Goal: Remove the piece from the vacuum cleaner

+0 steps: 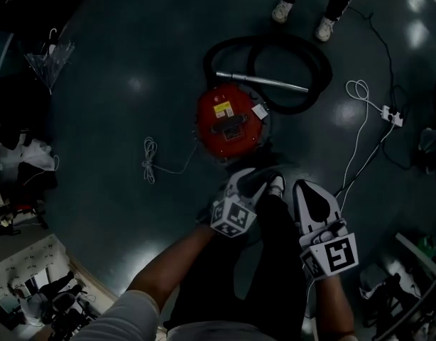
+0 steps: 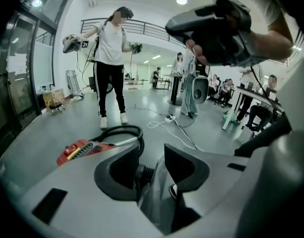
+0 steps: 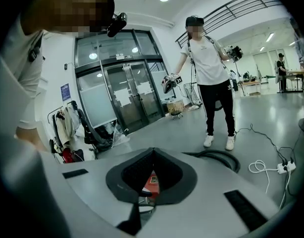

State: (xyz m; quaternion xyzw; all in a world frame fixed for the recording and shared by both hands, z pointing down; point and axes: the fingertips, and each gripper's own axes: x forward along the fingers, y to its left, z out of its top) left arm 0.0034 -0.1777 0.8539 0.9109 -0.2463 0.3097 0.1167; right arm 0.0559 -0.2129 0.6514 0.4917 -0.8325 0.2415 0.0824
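Note:
A red round vacuum cleaner [image 1: 231, 119] sits on the dark floor, its black hose [image 1: 275, 69] coiled behind it with a metal tube [image 1: 262, 82] lying across the coil. Both grippers hang above the floor on the near side of the vacuum, touching nothing. My left gripper [image 1: 266, 177] is open with nothing between its jaws; its own view shows the gap [image 2: 152, 150] and the vacuum [image 2: 80, 150] low at the left. My right gripper [image 1: 307, 185] is shut and empty, its tips meeting [image 3: 153, 152], with a sliver of the red vacuum [image 3: 152, 180] seen behind them.
Another person [image 2: 110, 58] stands just beyond the hose, feet [image 1: 303, 11] near it, holding grippers too. A power strip [image 1: 393, 116] with white cable lies to the right, a white cord [image 1: 150, 160] to the left. Clutter lines the room's edges.

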